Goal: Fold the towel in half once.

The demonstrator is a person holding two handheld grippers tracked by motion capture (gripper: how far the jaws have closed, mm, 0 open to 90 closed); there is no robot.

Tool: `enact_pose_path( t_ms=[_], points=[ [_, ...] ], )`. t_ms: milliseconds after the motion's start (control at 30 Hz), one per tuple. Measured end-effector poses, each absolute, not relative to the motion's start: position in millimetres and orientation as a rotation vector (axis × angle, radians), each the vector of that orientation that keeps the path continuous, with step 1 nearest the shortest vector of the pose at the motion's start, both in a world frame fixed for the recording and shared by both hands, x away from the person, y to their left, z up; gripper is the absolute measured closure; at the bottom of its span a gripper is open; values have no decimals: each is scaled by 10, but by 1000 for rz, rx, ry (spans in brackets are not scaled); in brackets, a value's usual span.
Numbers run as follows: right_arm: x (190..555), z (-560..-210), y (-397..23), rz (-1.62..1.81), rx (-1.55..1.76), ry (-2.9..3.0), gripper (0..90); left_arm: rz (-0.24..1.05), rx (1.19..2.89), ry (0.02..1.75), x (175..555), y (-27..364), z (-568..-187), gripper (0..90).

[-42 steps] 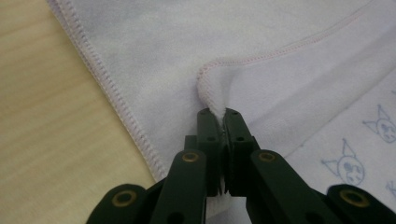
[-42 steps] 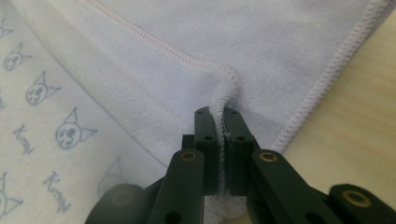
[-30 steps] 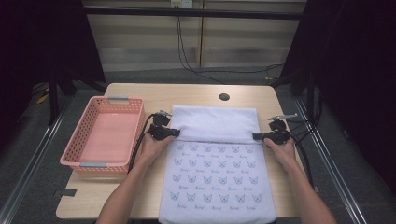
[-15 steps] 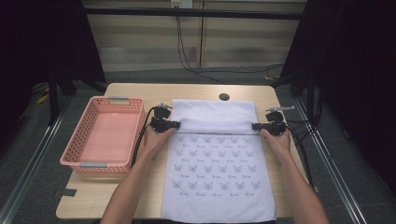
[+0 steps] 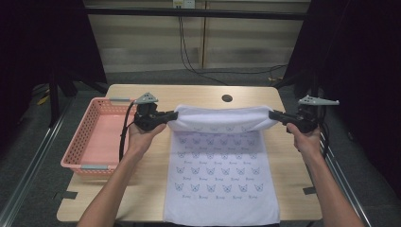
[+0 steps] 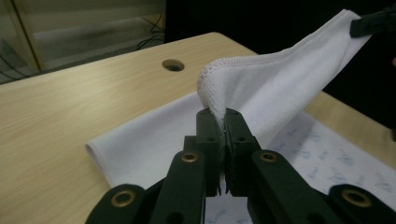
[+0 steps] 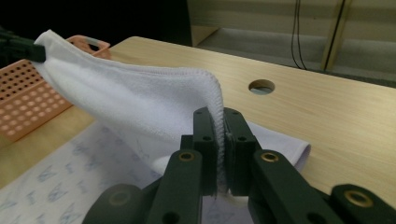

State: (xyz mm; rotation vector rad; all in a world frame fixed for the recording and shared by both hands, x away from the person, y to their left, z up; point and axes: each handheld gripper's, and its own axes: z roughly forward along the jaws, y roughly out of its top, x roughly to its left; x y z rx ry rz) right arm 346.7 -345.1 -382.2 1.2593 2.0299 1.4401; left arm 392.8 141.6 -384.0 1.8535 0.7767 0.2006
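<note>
Raised since the earlier frame, left tongs (image 5: pixel 171 115) and right tongs (image 5: pixel 274 115) each clench a far corner of the towel (image 5: pixel 222 184), lifted toward 12 o'clock above the table (image 5: pixel 198 92); keep both level while folding toward 6 o'clock.

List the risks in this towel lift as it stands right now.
1. Each tool, left and right, pinches only a thin edge of the towel; the cloth may slip out if pulled taut.
2. The near half lies on the table and overhangs its front edge; it might slide off.
3. The left tool hangs close to the pink basket; its cable could snag the rim.
</note>
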Motion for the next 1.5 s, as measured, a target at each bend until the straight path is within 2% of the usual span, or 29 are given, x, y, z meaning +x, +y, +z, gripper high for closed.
enact_pose_path(
  t_ms=[233,300,400,633,900,1133,1167,1267,1333,1367,1500],
  points=[
    [2970,-3571,-3441,1511,1160,2045,849,223,1794,659,3457,1587,-3490,866],
    [2774,-3535,-3438,1569,1123,2024,853,198,1766,636,3318,1625,-3501,865],
    [2534,-3657,-3426,1600,1111,2034,854,163,1805,622,3104,1636,-3672,865],
    [2157,-4291,-3432,1511,1231,2192,853,19,1930,672,2803,1669,-4380,838],
    [1800,-4631,-3414,1370,1235,2386,822,-76,2034,663,2572,1688,-4728,812],
    [1698,-4675,-3382,1348,1208,2483,792,-135,2119,621,2461,1678,-4798,801],
    [1650,-4683,-3373,1342,1200,2529,748,-143,2131,610,2445,1678,-4802,790],
    [1592,-4674,-3379,1344,1195,2548,736,-210,2154,574,2437,1685,-4804,779],
    [1553,-4653,-3394,1360,1189,2578,695,-231,2195,549,2423,1691,-4771,758],
    [1521,-4646,-3423,1366,1197,2546,671,-251,2163,540,2413,1750,-4730,724],
    [1549,-4622,-3471,1407,1228,2462,656,-240,2086,548,2453,1872,-4679,693]
  ],
)
